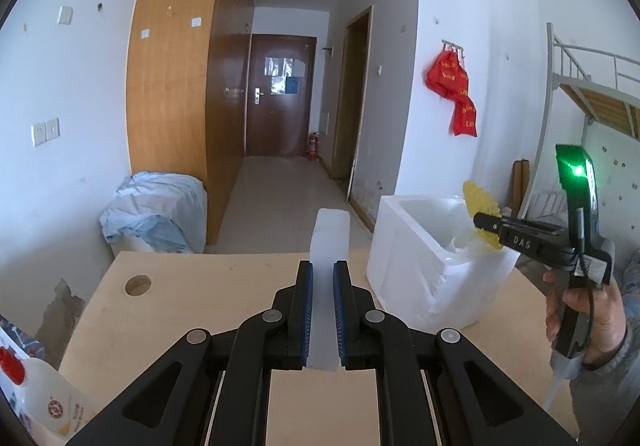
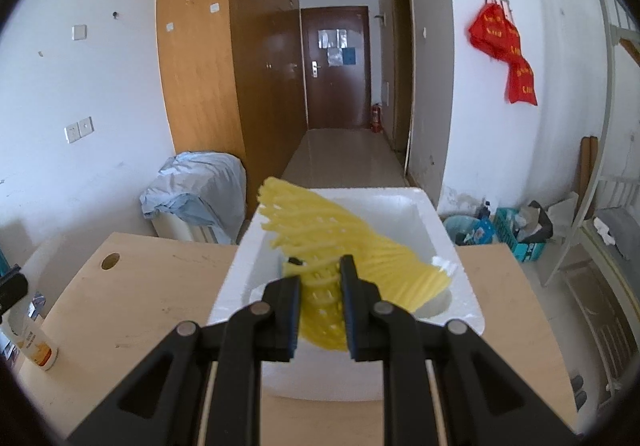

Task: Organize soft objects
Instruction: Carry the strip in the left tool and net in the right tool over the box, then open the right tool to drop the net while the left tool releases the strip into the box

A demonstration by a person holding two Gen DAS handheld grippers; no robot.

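Note:
My left gripper (image 1: 322, 270) is shut on a white foam block (image 1: 329, 242) and holds it upright above the wooden table (image 1: 208, 286), left of the white foam box (image 1: 416, 266). My right gripper (image 2: 320, 270) is shut on a yellow foam net sleeve (image 2: 340, 242) and holds it over the open foam box (image 2: 432, 230). In the left wrist view the right gripper (image 1: 482, 222) hangs above the box's right side with the yellow net (image 1: 478, 200) in its jaws.
A white bottle with a red cap (image 1: 36, 398) stands at the table's left edge; it also shows in the right wrist view (image 2: 34, 338). The table has a round cable hole (image 1: 138, 285). A cloth-covered bin (image 1: 156, 212) stands beyond the table. Crates (image 2: 516, 234) sit at right.

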